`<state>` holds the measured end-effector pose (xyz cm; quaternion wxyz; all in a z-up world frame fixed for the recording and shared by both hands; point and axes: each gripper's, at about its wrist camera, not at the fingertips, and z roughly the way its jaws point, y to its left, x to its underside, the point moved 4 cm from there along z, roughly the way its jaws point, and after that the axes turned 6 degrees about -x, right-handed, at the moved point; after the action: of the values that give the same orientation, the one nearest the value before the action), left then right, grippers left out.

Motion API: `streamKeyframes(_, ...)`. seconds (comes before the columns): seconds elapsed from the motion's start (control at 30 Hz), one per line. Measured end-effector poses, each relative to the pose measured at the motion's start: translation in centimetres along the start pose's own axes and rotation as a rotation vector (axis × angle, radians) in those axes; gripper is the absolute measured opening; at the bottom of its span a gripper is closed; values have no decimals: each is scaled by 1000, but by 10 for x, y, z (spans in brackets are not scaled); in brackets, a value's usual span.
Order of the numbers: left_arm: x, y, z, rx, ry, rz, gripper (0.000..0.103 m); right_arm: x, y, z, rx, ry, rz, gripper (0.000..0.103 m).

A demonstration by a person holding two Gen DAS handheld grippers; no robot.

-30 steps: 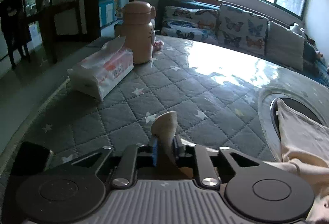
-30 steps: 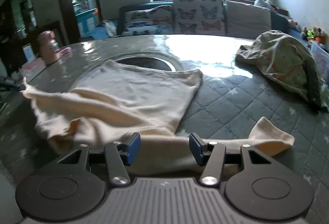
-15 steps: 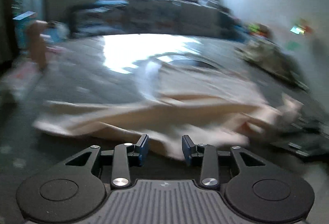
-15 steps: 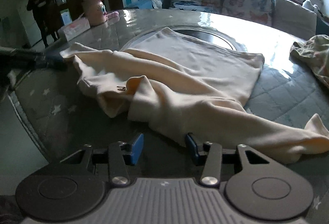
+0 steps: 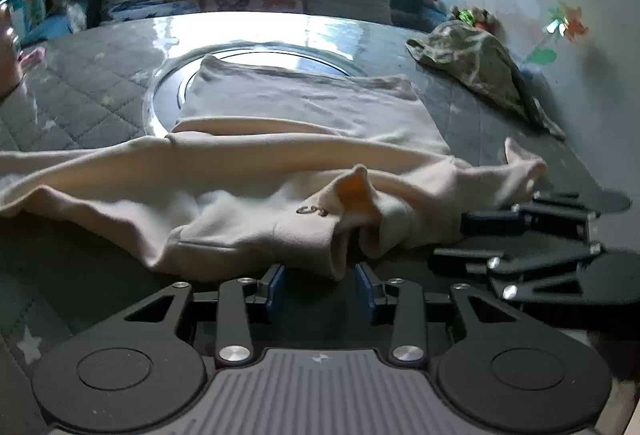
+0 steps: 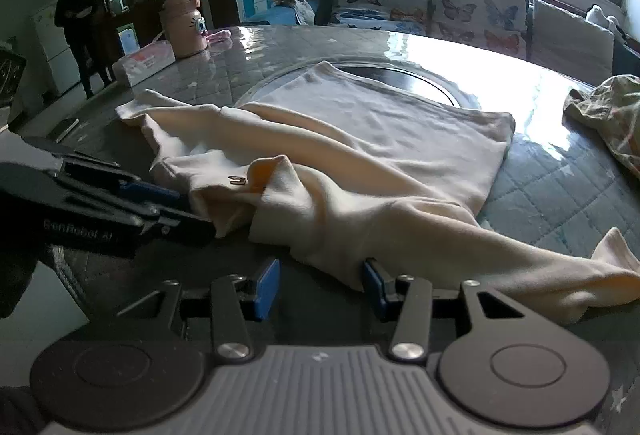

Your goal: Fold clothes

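The left gripper has swung from the tissues to the cream garment's collar, both grippers' fingers apart.

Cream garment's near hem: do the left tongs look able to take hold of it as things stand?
Probably yes. The left tongs stand open with the cream garment hem lying just ahead of the gap, nothing between. The right tongs sit off to the side, clear.

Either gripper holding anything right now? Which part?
Nothing held. Left gripper and right gripper stand open at the cream garment's near edge, its fabric between the jaws, unclamped.
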<state>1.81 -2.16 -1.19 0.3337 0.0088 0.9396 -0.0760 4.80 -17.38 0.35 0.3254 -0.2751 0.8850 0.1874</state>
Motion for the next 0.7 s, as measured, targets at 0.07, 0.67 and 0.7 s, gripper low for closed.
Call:
streamKeyframes(0.07,-3,1,1,-2,-4,-33,40,0,0,0,-1,-1,-1,47)
streamKeyframes(0.67,-19,36,-18,178,122,-292,6,-1,14,-16,-6,-36,-98,47)
streamKeyframes(0.7,-22,42,-22,210,133,-319,6,0,17,-17,-9,-37,-114,47)
